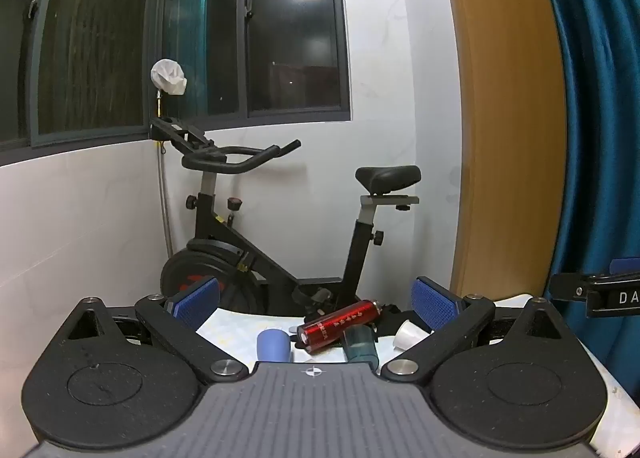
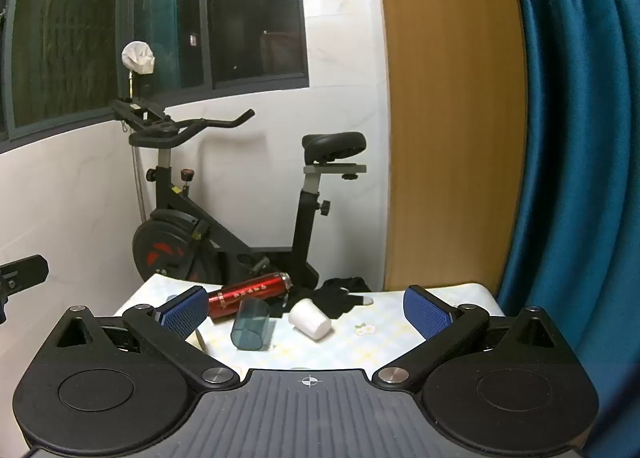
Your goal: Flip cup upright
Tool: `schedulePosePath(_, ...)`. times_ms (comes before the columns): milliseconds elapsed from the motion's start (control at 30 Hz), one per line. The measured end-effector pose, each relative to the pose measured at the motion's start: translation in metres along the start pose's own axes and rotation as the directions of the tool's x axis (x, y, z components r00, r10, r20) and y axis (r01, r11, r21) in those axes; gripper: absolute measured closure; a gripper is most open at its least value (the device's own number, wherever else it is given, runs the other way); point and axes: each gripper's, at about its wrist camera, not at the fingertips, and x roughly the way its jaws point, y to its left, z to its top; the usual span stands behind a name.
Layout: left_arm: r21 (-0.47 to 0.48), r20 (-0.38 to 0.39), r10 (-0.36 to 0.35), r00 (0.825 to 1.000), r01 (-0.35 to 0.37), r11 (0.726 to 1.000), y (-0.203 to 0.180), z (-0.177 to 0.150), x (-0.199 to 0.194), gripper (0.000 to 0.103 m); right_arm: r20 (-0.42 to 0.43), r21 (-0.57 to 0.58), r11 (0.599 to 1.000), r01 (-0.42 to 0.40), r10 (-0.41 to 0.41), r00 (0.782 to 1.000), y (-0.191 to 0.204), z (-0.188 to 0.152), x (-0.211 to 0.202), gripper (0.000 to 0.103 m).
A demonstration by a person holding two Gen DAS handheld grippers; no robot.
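Observation:
A white paper cup [image 2: 310, 318] lies tipped on its side on the patterned tablecloth [image 2: 360, 346], and also shows in the left wrist view [image 1: 408, 334]. A clear teal cup [image 2: 251, 324] lies on its side left of it, seen in the left wrist view too [image 1: 361, 346]. A blue cup [image 1: 273, 345] shows in the left wrist view. My right gripper [image 2: 308, 308] is open and empty, held back from the cups. My left gripper [image 1: 316, 300] is open and empty, also held back from them.
A red metal bottle [image 2: 250, 294] lies on its side behind the cups, with black cloth [image 2: 340, 296] beside it. An exercise bike [image 2: 224, 218] stands beyond the table. A blue curtain [image 2: 580, 178] hangs at right beside a wooden panel [image 2: 452, 118].

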Motion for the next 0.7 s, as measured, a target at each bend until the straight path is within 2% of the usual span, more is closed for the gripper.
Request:
schedulePosePath(167,-0.005,-0.022,0.002,1.0,-0.002,1.0,-0.0033,0.0009,0.0037,0.0,0.0,0.0,1.0,0.0,0.0,1.0,0.0001,0.0001,0.0,0.0)
schedulePosePath(200,-0.005,0.002,-0.001,1.0,0.001,1.0,-0.0022,0.0055,-0.0028,0.0,0.0,0.0,1.0,0.0,0.0,1.0,0.0001,0.0001,-0.0001,0.0)
schedulePosePath(700,-0.016,0.002,-0.001,1.0,0.001,1.0,-0.0006,0.0036,-0.0013,0.0,-0.004,-0.003,1.0,0.001,-0.001,1.0,0.0005,0.0,0.0001,0.0)
